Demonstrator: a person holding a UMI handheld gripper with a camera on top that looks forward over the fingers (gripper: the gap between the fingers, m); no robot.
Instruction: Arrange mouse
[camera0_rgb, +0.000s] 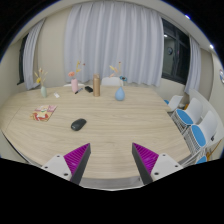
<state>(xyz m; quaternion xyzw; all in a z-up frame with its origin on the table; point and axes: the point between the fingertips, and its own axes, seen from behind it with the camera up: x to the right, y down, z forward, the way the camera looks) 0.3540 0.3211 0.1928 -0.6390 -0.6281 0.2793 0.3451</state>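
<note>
A small dark mouse (78, 124) lies on the light wooden table (110, 130), beyond my fingers and a little left of the gap between them. My gripper (110, 160) is open, its two fingers wide apart with magenta pads (75, 157) facing inward. Nothing stands between the fingers; only bare tabletop shows there.
A red and white item (43, 113) lies left of the mouse. At the far side stand a vase with stems (42, 88), a pink item (74, 84), a brown bottle (96, 85) and a blue vase (119, 93). Blue and white chairs (196, 120) line the right edge. Curtains hang behind.
</note>
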